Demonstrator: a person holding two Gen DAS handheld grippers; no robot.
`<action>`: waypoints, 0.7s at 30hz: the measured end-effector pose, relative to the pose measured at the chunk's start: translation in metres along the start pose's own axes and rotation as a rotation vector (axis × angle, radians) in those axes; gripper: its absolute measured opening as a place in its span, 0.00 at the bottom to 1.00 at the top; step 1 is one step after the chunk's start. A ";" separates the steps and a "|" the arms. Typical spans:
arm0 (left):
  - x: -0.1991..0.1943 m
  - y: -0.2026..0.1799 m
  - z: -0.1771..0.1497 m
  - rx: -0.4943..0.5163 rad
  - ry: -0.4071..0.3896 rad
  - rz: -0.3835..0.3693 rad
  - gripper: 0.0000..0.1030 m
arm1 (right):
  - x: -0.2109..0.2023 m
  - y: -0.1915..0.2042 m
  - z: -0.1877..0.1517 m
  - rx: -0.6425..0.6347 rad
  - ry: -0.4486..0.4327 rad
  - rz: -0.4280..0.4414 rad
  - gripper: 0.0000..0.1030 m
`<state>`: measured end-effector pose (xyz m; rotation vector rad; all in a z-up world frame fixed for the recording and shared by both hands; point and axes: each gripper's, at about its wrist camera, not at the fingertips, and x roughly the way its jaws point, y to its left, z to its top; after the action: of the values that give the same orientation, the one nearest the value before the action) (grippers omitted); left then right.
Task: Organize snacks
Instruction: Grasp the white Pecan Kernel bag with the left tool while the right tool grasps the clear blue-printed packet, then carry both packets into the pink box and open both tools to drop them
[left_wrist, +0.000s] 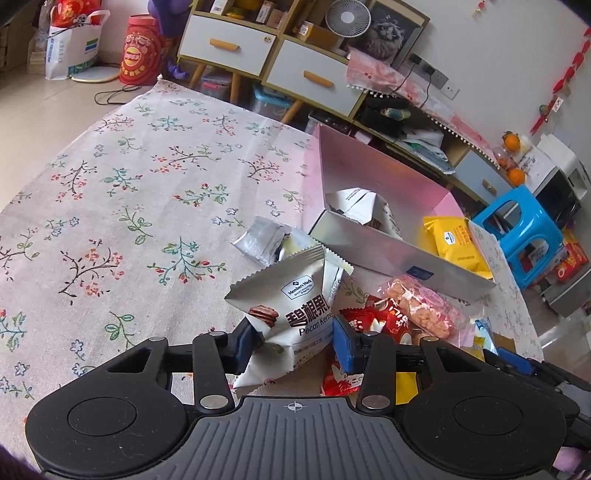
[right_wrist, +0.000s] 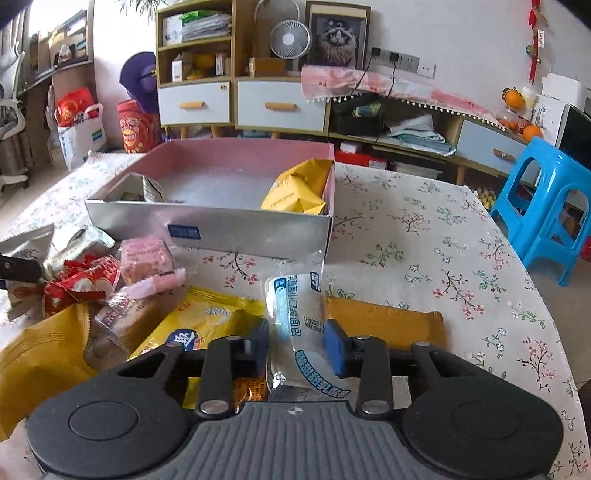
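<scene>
My left gripper (left_wrist: 291, 343) is shut on a silver pecan kernel packet (left_wrist: 291, 306) and holds it above the floral tablecloth, near the silver and pink box (left_wrist: 388, 254). My right gripper (right_wrist: 297, 343) is shut on a clear bread packet with blue print (right_wrist: 295, 306), just in front of the same box (right_wrist: 221, 229). The box holds a yellow packet (right_wrist: 295, 192) and a silver packet (right_wrist: 147, 188). Red candy packets (right_wrist: 85, 284), a pink rice cake packet (right_wrist: 147, 258) and yellow packets (right_wrist: 207, 321) lie in a heap before the box.
A blue plastic stool (right_wrist: 546, 206) stands to the right of the table. Cabinets with drawers (right_wrist: 240, 103) line the far wall. The floral cloth (left_wrist: 129, 192) covers the table left of the box. Another silver packet (left_wrist: 262, 240) lies by the box.
</scene>
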<state>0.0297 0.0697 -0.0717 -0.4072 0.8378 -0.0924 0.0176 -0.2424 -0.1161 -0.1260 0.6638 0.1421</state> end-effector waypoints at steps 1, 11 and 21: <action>-0.001 0.000 0.000 -0.001 -0.003 0.000 0.40 | 0.001 0.002 0.000 -0.008 0.000 -0.008 0.20; -0.018 -0.004 0.008 -0.006 -0.061 -0.041 0.37 | -0.015 -0.003 0.001 0.063 -0.046 -0.022 0.06; -0.028 -0.010 0.020 -0.027 -0.093 -0.092 0.36 | -0.032 -0.042 0.004 0.341 -0.077 0.103 0.00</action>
<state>0.0264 0.0731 -0.0366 -0.4718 0.7289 -0.1468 0.0026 -0.2861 -0.0903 0.2410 0.6090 0.1302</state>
